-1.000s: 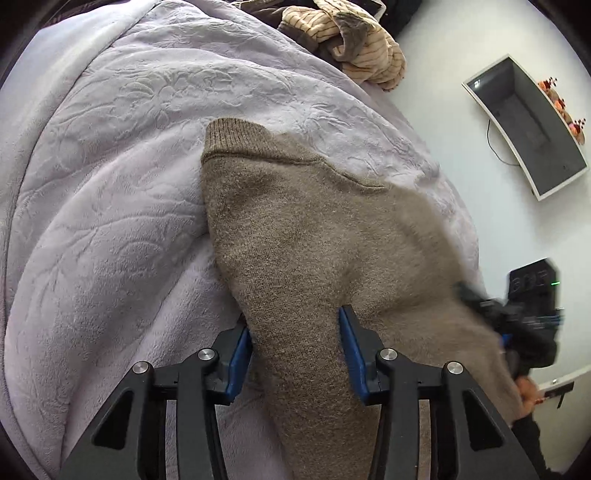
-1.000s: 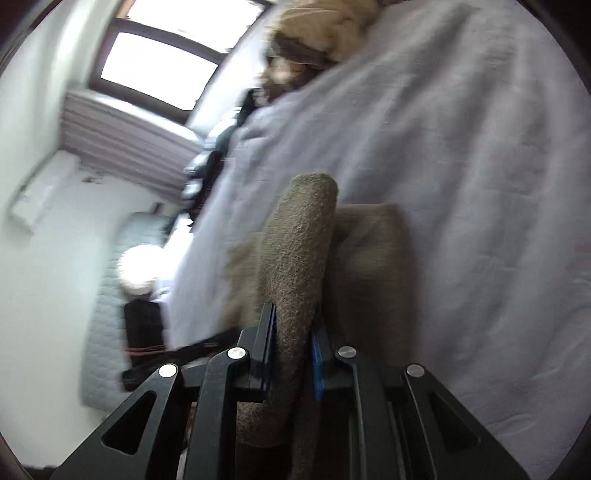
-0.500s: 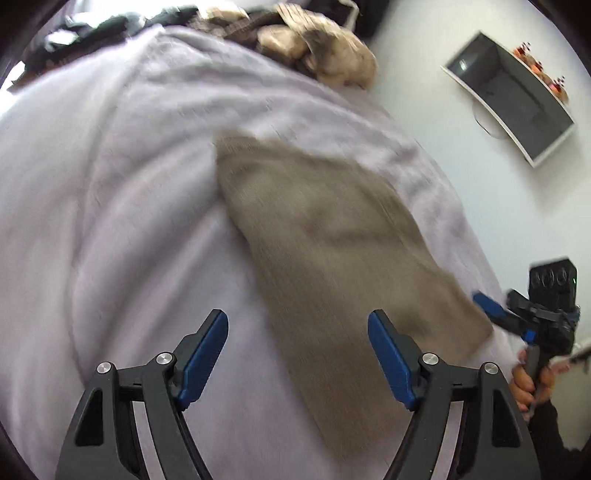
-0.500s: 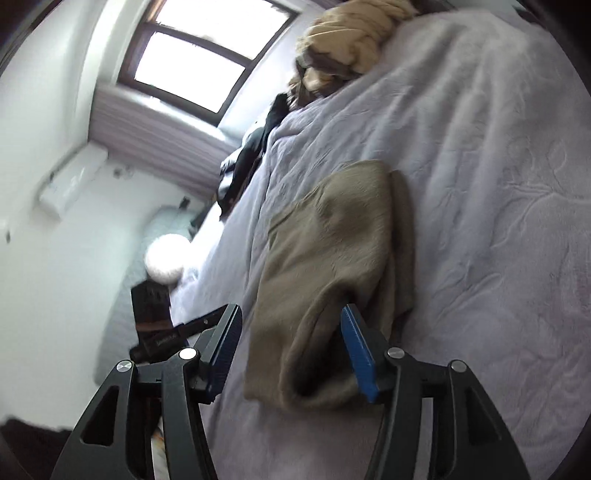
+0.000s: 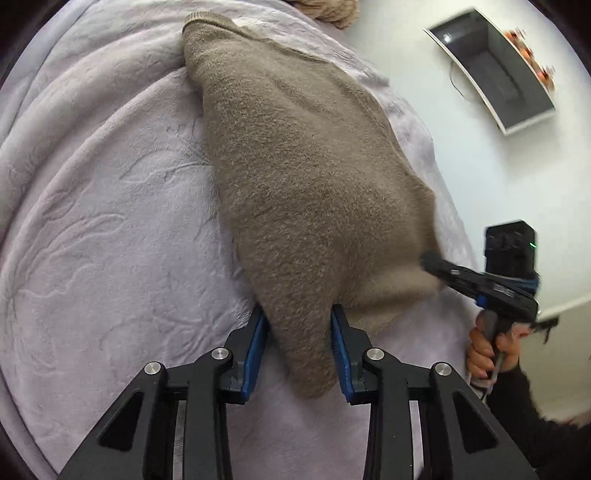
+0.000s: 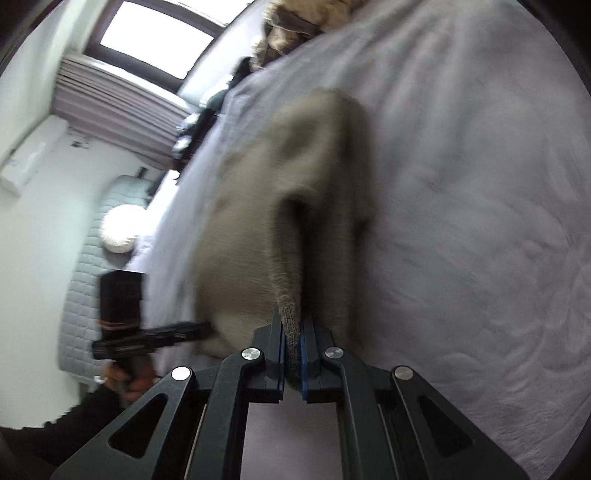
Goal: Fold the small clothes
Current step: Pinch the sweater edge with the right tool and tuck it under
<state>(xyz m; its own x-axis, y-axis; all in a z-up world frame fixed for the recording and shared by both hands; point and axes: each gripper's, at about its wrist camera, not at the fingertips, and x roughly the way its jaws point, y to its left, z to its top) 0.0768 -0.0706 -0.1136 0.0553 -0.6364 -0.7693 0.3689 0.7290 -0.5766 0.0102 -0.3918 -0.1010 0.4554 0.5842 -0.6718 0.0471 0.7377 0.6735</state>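
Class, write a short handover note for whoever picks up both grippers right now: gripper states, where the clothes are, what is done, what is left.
Left gripper: jaws have just been closing, now clamped on the near corner of the brown fuzzy knit garment.
Right gripper: just closed, shut on the garment's other near edge.
Garment lies on the pale lilac embossed blanket.
Done: both near corners gripped.
Left: make the fold, then probably the beige clothes pile at the far end.

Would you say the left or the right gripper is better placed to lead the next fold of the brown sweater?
Right, probably: the right gripper pinches the brown sweater by a thin hem edge, while the left gripper clamps a thick bunch.
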